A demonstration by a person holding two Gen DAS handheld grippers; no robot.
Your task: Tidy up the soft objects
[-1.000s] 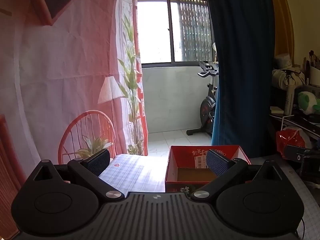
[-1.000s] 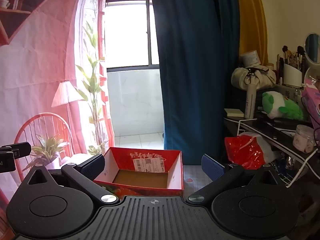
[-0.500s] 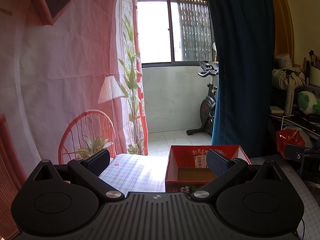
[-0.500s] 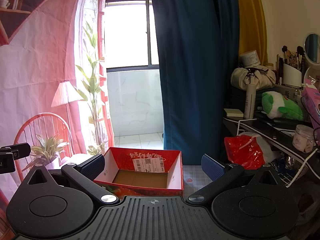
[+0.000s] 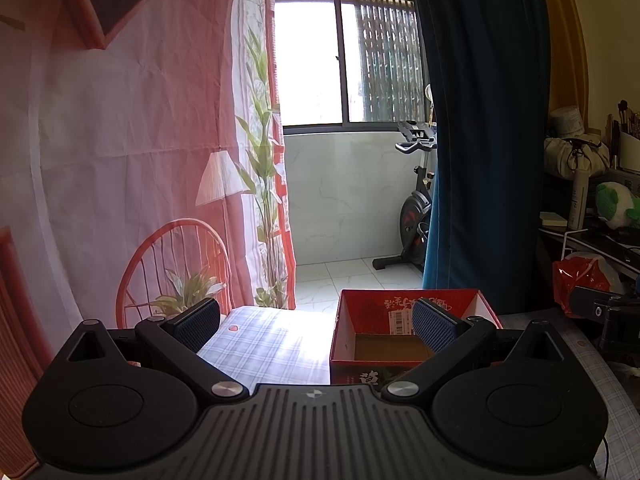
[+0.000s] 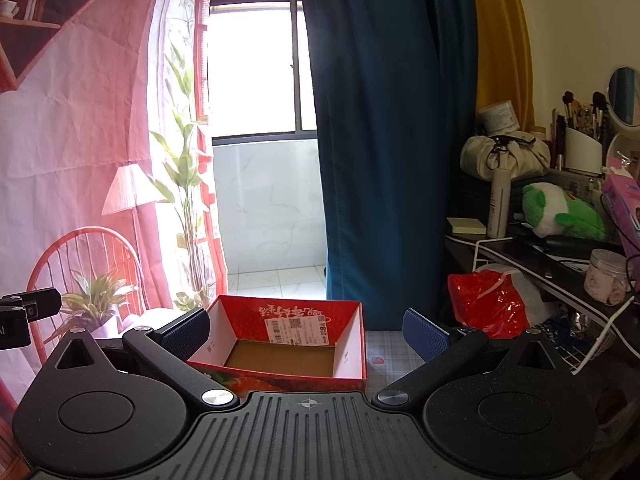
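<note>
— Where does the box (image 6: 288, 344) lie from each tool?

— Straight ahead and low on the counter (image 5: 272, 344); from the right tool (image 6: 306, 330) it sits between the spread fingers, a little toward the left one; from the left tool (image 5: 316, 320) it lies off to the right, its near corner behind the right finger; so I judge the right tool the better lined up with it (both seem about equally near).

— And its long axis?

— Across the view, side to side, open top up; the inside shows bare cardboard, nothing in it.

— The tools themselves?

— Both wide apart, both empty.

— The soft things?

— None on the counter that I can see; the one soft toy in view is a green and white plush (image 6: 560, 216) on the cluttered shelf, well off to the right, far nearer the right tool than the left; whether it belongs to the job I cannot tell; if so, the reach would go rightward and up, then back left to the box.
</note>
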